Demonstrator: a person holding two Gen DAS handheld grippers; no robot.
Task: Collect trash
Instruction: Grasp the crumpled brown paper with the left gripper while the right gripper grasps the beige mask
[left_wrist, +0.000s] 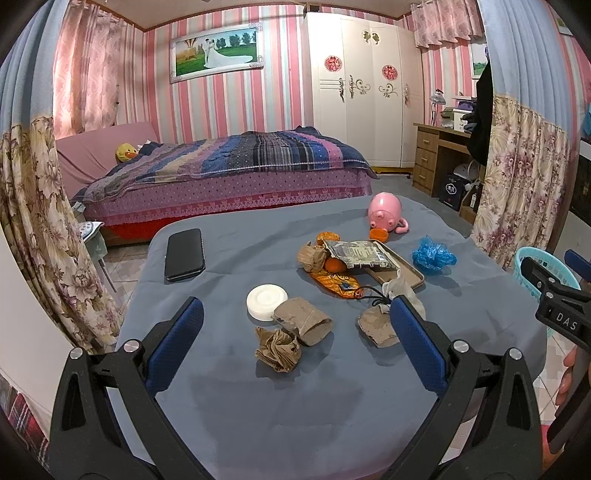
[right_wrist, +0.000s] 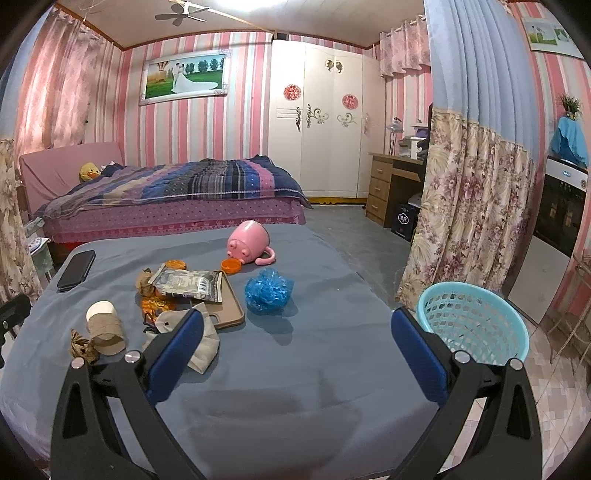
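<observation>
Both grippers, left gripper and right gripper, jaws wide, empty. Crumpled brown paper at twelve o'clock; approach squarely, then carry to basket, two o'clock.

My left gripper hung level and pointed forward, its blue-padded fingers spread wide with nothing between them. My right gripper sat in the same pose, jaws fully apart and empty; in the left wrist view its black body showed at the right edge, with part of my hand just below it.
</observation>
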